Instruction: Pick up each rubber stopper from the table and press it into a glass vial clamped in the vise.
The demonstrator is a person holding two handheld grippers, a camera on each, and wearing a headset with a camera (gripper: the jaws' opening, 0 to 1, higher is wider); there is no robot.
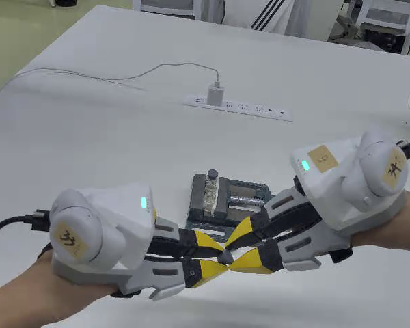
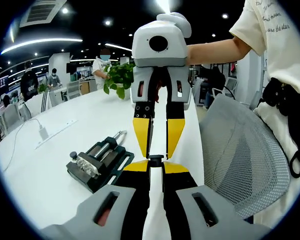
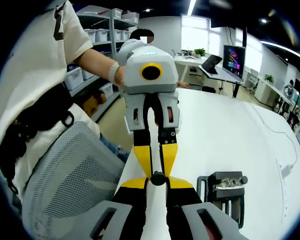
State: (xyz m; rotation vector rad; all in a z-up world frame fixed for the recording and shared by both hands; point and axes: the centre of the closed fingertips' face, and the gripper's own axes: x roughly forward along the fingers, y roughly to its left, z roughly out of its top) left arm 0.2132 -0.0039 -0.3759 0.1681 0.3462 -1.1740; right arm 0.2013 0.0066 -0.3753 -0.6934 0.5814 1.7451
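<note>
The bare left forearm (image 1: 20, 301) and right forearm (image 1: 396, 231) angle inward. The white left gripper (image 1: 219, 260) with black-and-yellow jaws and the matching right gripper (image 1: 234, 251) meet tip to tip, each pair of jaws narrowed to a point.

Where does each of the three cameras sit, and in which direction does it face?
Head view: on the headset, looking down at left tool, right tool and vise; both forearms show.
Left gripper view: on the left tool, facing the right tool and the person's torso.
Right gripper view: on the right tool, facing the left tool and torso.
Both gripper views share the stopper at the tool tips.
</note>
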